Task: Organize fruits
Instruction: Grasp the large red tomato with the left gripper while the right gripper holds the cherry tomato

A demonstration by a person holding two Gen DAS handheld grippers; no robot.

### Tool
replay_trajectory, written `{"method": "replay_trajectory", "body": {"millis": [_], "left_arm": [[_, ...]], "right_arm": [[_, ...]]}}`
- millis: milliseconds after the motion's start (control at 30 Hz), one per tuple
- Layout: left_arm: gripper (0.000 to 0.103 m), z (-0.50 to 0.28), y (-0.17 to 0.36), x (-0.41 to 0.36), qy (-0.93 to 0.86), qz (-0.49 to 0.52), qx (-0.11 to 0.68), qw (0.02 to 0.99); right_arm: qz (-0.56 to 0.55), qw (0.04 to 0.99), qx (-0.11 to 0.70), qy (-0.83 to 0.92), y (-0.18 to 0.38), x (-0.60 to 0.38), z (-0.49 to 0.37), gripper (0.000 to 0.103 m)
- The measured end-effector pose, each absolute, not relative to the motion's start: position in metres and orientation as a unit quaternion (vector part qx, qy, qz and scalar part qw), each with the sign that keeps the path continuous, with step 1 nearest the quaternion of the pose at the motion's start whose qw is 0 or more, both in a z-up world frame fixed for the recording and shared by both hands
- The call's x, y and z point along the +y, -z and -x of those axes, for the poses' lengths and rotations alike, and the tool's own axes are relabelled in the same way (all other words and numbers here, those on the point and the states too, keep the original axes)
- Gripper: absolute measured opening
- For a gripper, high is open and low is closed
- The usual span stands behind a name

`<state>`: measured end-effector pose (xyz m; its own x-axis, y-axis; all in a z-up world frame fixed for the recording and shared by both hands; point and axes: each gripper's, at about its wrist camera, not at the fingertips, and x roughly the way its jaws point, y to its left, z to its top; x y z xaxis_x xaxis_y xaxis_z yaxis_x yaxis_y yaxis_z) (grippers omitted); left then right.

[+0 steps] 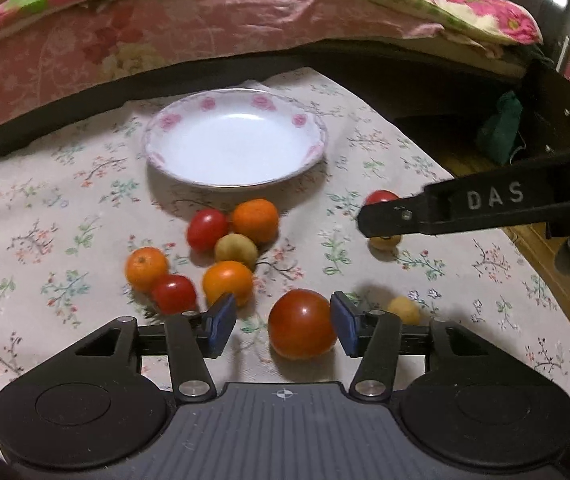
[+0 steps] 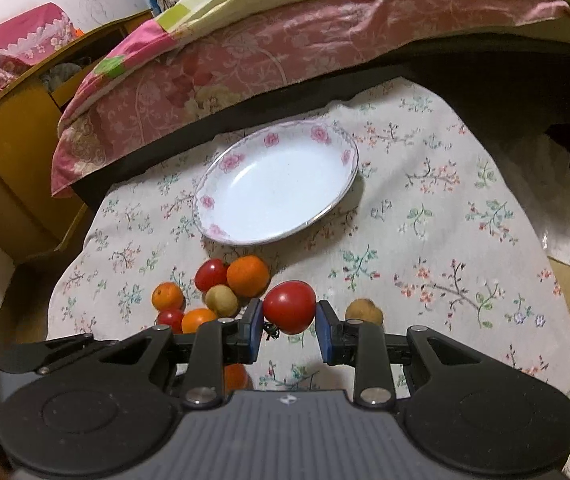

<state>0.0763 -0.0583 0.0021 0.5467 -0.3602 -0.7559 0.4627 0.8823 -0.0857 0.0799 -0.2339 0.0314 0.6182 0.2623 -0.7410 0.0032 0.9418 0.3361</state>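
- The left gripper (image 1: 281, 322) stands with its jaws partly apart; a large red tomato (image 1: 301, 323) lies on the floral cloth (image 1: 425, 280) between them, touching or almost touching the right-hand blue pad, with a clear gap to the left-hand pad.
- Whether that pad truly presses on the tomato cannot be told.
- Just ahead and left of these jaws sits a cluster of small fruits: three orange ones (image 1: 255, 220), two cherry tomatoes (image 1: 207, 228) and a yellowish-brown fruit (image 1: 236, 250).
- Another yellowish fruit (image 1: 404, 310) lies just outside the right-hand pad.
- The right gripper (image 2: 289, 318) is narrowly closed on a red tomato (image 2: 289, 307), both blue pads against its sides, the fruit lifted off the cloth.
- A brownish round fruit (image 2: 364, 311) lies just right of these jaws; the fruit cluster lies ahead to their left.
- The white plate with pink flowers (image 2: 229, 164) stands well ahead of both pairs of jaws, nothing in it.
- In the left wrist view, the right gripper reaches in from the right, ahead of the left jaws.
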Motion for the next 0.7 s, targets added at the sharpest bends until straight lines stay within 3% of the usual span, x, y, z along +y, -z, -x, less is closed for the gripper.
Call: {"method": "replay_trajectory", "body": {"millis": [200, 300, 500, 600, 633, 700], "left_arm": [[0.063, -0.07, 0.01, -0.072, 0.243, -0.068, 0.428, 0.868], [0.055, -0.069, 0.022, -0.078, 0.235, -0.075, 0.441, 0.863], [0.051, -0.068, 0.022, -0.077, 0.233, -0.075, 0.442, 0.863], [0.054, -0.065, 0.021, -0.074, 0.227, -0.081, 0.439, 0.866], [0.064, -0.062, 0.022, -0.075, 0.224, -0.087, 0.436, 0.867], [0.068, -0.058, 0.023, -0.074, 0.223, -0.091, 0.435, 0.867]], "right_arm": [[-0.166, 0.886, 0.427, -0.071, -0.033, -0.241, -0.077, 0.028], [-0.168, 0.885, 0.428, -0.073, -0.032, -0.242, -0.076, 0.028], [-0.168, 0.887, 0.425, -0.074, -0.034, -0.243, -0.075, 0.028], [-0.166, 0.886, 0.427, -0.072, -0.032, -0.243, -0.076, 0.028], [-0.165, 0.885, 0.429, -0.072, -0.032, -0.243, -0.076, 0.028], [-0.166, 0.885, 0.43, -0.073, -0.031, -0.242, -0.076, 0.028]]}}
